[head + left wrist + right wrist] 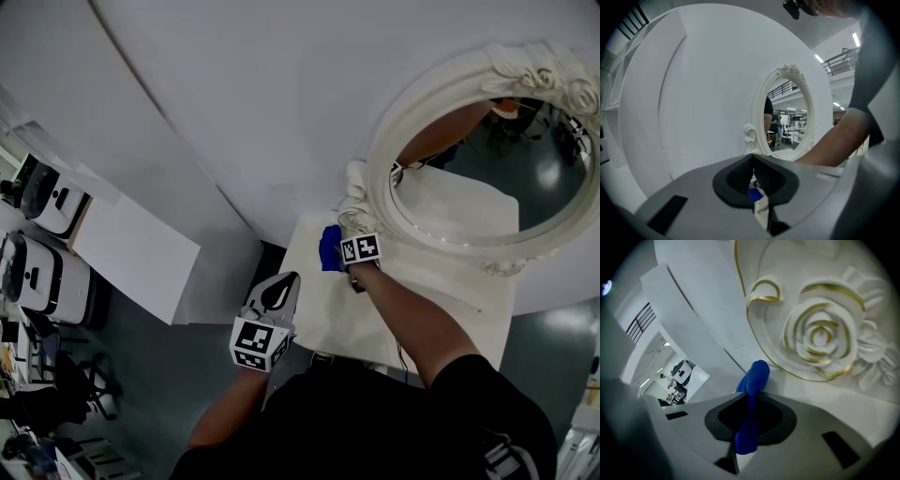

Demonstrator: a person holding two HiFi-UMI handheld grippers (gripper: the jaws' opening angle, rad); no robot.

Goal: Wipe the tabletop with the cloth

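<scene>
Nearest the person, the left claw (279,292) hangs off the near left edge of the white surface (337,323), over the grey floor; its own view shows the jaws closed together with nothing of the task between them. The person's right forearm (412,314) reaches out across the surface to the right claw (339,251), which sits at the far left corner and is clamped on the blue cloth (329,248). In the right gripper view the cloth runs as a bunched strip through the jaws, its rounded end sticking out past their tips. Whether it touches the surface cannot be told. Just beyond the cloth stands the ornate white mirror frame (380,178), leaning back against the curved white wall (262,84) and taking up the far edge of the surface. Its carved rose (820,338), edged in gold, fills the space right in front of the right claw. The oval glass (497,159) reflects an arm and the room. Well off to the left, on the floor, a white panel (136,248) lies beside two white machines (52,202).
</scene>
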